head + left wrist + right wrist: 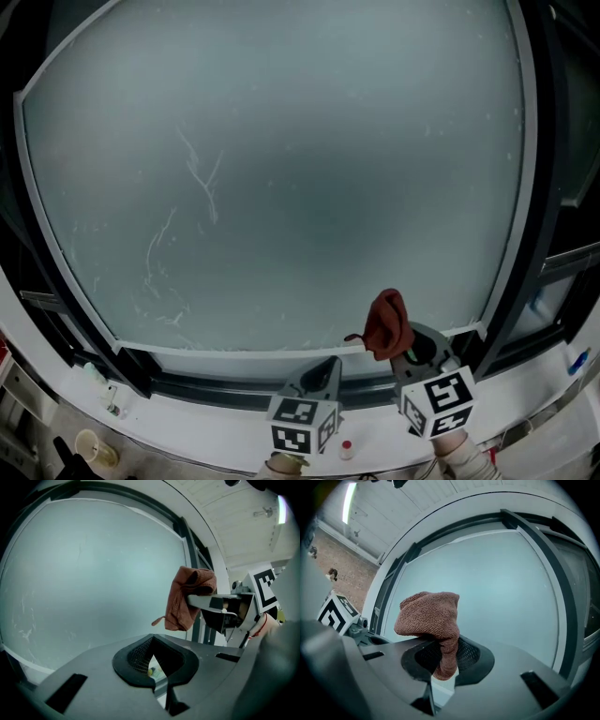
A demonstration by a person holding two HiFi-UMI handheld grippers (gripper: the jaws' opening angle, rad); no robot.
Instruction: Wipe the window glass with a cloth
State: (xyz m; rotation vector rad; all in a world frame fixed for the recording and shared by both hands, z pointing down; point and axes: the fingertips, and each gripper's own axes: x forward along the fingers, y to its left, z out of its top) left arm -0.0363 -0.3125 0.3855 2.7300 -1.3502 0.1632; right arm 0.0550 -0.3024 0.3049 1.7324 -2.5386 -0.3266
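The right gripper (443, 667), fingers clamped on the bunched rust-brown knitted cloth (429, 618), was held near the lower right corner of the large frosted window glass (281, 169), which lay ahead and mostly up-left, while the left gripper (152, 667) alongside had its fingers closed on nothing.

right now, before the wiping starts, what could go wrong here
The right gripper pinches only a narrow tail of the cloth; the bulk bunches above the fingers, so it may pull free when pressed on the window glass. Bunched like that, it could skip the streaks on the pane's left.
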